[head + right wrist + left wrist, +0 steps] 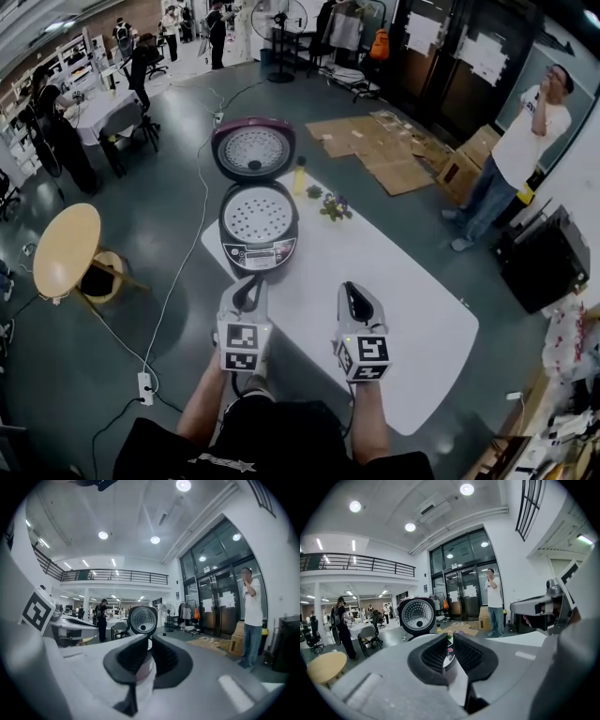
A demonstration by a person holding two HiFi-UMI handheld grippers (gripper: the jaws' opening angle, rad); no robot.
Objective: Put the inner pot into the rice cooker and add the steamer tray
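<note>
White table [394, 281] spreads wide beside the rice cooker [258, 225].

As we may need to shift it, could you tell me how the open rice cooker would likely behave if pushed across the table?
The rice cooker looks bulky and wide-based, so on the smooth table it would probably slide rather than tip. Its lid stands open at the back, so a hard shove might rock it backwards. The steamer tray resting inside may rattle.
</note>
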